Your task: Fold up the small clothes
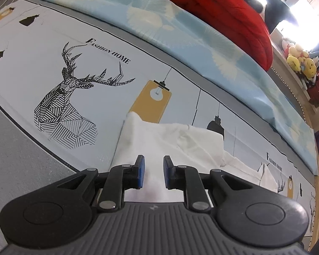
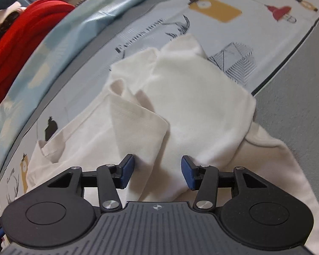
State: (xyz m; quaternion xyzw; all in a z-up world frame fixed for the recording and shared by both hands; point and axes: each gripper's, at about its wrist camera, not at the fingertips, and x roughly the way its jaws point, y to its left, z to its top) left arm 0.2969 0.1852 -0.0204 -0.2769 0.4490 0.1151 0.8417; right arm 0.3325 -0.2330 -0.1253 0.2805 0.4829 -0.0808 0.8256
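A small white garment (image 2: 187, 97) lies partly folded and rumpled on a printed bed sheet (image 1: 108, 80); it also shows in the left wrist view (image 1: 172, 140). One sleeve (image 2: 136, 119) is turned over onto its body. My left gripper (image 1: 153, 174) is open, hovering just above the garment's near edge, with nothing between the blue pads. My right gripper (image 2: 157, 174) is open wider, low over the garment's folds, holding nothing.
A folded light-blue blanket (image 1: 180, 34) runs along the far side of the sheet, with a red blanket (image 1: 219, 14) behind it. Plush toys (image 1: 299, 61) sit on a shelf at far right. Grey mattress fabric (image 2: 295, 106) borders the sheet.
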